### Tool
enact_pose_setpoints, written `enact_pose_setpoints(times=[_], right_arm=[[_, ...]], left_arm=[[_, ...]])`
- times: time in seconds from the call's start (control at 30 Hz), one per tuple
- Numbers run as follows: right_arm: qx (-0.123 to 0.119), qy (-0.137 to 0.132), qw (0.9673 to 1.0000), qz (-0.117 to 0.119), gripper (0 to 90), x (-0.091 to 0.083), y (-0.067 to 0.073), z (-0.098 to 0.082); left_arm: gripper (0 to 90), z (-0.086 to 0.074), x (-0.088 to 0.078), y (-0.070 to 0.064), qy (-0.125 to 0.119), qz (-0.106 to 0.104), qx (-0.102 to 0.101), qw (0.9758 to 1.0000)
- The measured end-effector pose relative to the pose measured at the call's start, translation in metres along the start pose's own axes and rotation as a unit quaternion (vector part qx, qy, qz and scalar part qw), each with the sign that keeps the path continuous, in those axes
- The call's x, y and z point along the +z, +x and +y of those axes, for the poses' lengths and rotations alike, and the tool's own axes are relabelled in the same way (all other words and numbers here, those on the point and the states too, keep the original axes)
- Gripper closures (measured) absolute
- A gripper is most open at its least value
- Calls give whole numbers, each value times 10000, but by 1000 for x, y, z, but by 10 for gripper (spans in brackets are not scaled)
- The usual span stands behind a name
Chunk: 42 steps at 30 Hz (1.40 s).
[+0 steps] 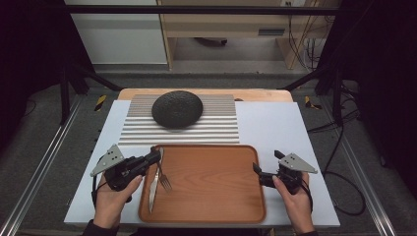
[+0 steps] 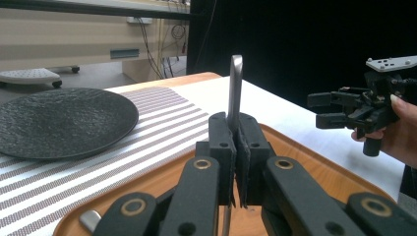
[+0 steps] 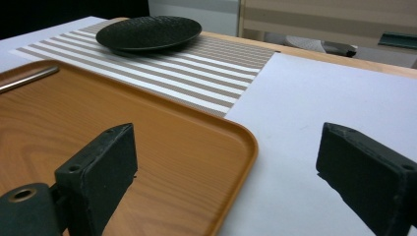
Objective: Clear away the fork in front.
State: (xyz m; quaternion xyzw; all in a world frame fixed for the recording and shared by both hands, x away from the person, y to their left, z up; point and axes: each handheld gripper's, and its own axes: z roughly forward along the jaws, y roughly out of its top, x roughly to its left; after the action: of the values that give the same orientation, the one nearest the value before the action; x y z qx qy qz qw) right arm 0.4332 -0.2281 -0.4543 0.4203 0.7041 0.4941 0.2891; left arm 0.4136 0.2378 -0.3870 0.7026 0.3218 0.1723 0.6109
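My left gripper (image 1: pixel 156 156) is shut on the handle of a metal fork (image 1: pixel 165 183) at the left edge of the wooden tray (image 1: pixel 211 196); the tines rest on the tray. In the left gripper view the fork handle (image 2: pixel 235 83) sticks up past the closed jaws. A knife (image 1: pixel 152 194) lies on the tray beside the fork. My right gripper (image 1: pixel 265 167) stands open over the white mat just right of the tray, nothing between its fingers. The same gripper (image 3: pixel 226 132) shows its jaws wide apart above the tray's corner (image 3: pixel 241 142).
A dark textured plate (image 1: pixel 177 109) sits on a striped placemat (image 1: pixel 216 128) behind the tray. A white mat (image 1: pixel 275 128) covers the table to the right. Dark frame rails and cables flank the table.
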Motion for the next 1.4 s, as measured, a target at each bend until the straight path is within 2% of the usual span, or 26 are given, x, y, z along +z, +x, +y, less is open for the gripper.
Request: enact_pose_setpoints(times=[0.2,0.4,0.47,0.6,0.87,1.1,1.23,1.37,1.4], right_arm=[[-5,-43,9998,-200,67,-9,-10,-4],[165,-98,9992,-365,63,-16,-18,-12],[241,-107,9990,-369,63,-16,-19,-13],[237,-94,9989,-392,63,-16,-19,-15],[266,-60,9988,-413,63,-15,-21,-17],[294,-51,9987,-401,63,-14,-20,-18],[289,-32,9989,-381,63,-14,-20,-18],[298,-16,9989,-357,63,-13,-20,-19],[294,-15,9990,-349,63,-13,-20,-19]], left_arm=[[870,-3,-7,-4,-30,-56,-6,10000],[870,-7,-17,-16,36,-115,61,9999],[869,-8,-20,-18,103,-126,96,9998],[869,-11,-27,-20,246,-81,156,9995],[869,-15,-39,-21,351,-200,47,9992],[868,-17,-27,-19,523,-268,60,9983],[860,-16,-16,-9,589,-270,11,9979],[841,-17,-3,5,696,-172,-22,9974],[836,-19,2,11,730,-157,-105,9972]])
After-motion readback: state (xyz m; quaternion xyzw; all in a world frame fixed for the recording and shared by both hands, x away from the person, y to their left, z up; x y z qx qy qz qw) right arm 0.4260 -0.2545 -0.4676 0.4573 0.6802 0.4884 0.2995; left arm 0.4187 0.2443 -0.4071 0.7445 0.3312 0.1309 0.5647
